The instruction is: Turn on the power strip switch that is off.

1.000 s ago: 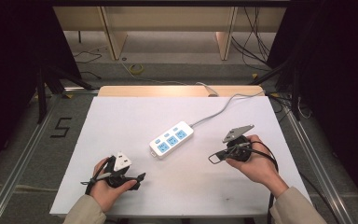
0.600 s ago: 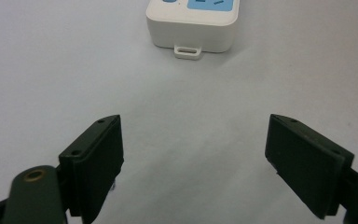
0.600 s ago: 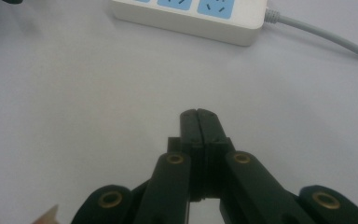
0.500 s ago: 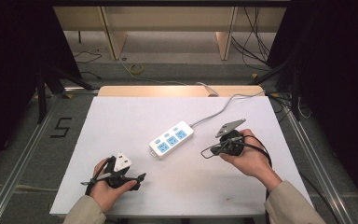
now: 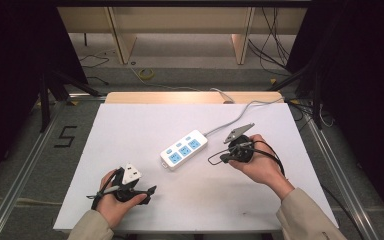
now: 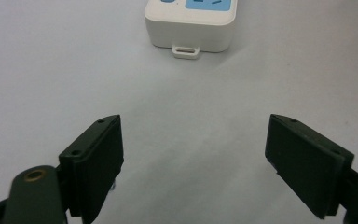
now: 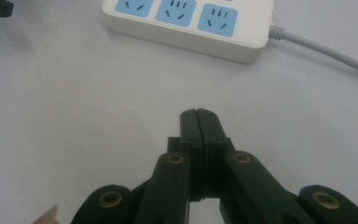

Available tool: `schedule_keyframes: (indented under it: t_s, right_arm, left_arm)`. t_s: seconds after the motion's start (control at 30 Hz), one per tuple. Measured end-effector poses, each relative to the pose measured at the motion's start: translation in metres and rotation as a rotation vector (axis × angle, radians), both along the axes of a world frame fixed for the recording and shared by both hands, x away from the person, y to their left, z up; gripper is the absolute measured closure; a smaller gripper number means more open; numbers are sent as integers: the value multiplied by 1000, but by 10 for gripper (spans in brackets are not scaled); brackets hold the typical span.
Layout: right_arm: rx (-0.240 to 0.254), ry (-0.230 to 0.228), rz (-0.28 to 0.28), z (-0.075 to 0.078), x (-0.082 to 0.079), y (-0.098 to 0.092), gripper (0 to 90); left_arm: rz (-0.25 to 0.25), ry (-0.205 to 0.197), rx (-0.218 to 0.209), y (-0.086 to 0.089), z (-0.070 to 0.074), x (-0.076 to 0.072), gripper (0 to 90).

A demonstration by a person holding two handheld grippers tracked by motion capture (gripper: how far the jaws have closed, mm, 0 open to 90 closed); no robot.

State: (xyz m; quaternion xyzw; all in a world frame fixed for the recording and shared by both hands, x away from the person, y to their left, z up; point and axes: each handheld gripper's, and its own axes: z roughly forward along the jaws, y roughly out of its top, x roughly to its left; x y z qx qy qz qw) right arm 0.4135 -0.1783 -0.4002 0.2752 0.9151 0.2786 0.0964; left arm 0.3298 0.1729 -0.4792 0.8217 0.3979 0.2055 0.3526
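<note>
Power strip: a white power strip (image 5: 184,149) with three blue socket faces lies slantwise near the middle of the white surface (image 5: 130,130), its grey cord (image 5: 240,114) running off toward the far right edge.
Power strip from the left gripper view: the cordless end (image 6: 189,23) with a small hanging tab faces the camera, well ahead of the jaws.
Power strip from the right gripper view: the three sockets (image 7: 182,14) run across the top, with the cord leaving at the right.
Left gripper: the left gripper (image 5: 150,190) rests low over the near left part of the surface in the person's left hand (image 5: 112,200); jaws stand wide apart with nothing but bare surface between them, aimed at the strip's near end.
Right gripper: the right gripper (image 5: 222,159), in the person's right hand (image 5: 260,162), sits just right of the strip; jaws pressed together on nothing, tips pointing toward the strip's long side, close but apart from it.
Surroundings: a dark floor with a "5" mark (image 5: 66,136) lies left of the surface.
</note>
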Motion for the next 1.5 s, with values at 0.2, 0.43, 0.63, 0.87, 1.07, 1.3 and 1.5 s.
schedule_keyframes:
  t_s: [0.2,0.43,0.63,0.87,1.07,1.3,1.5]
  right_arm:
    - [-6,-1,3,1,5,5,900]
    - [-8,2,11,0,9,15,900]
    - [-8,3,23,-1,12,23,900]
    - [-9,-1,40,-1,14,33,900]
    - [-18,0,54,-1,17,44,900]
    - [-18,3,61,-1,19,55,900]
    - [-17,2,70,0,22,62,900]
  left_arm:
    - [-2,0,-1,-1,0,0,191]
    - [-3,3,2,-1,0,0,191]
    - [-3,0,0,-1,0,0,191]
    - [-6,0,6,-1,0,0,191]
    - [-4,-2,1,-1,0,0,191]
    - [-9,-1,7,-1,0,-1,191]
    - [-9,-3,7,-2,0,-1,191]
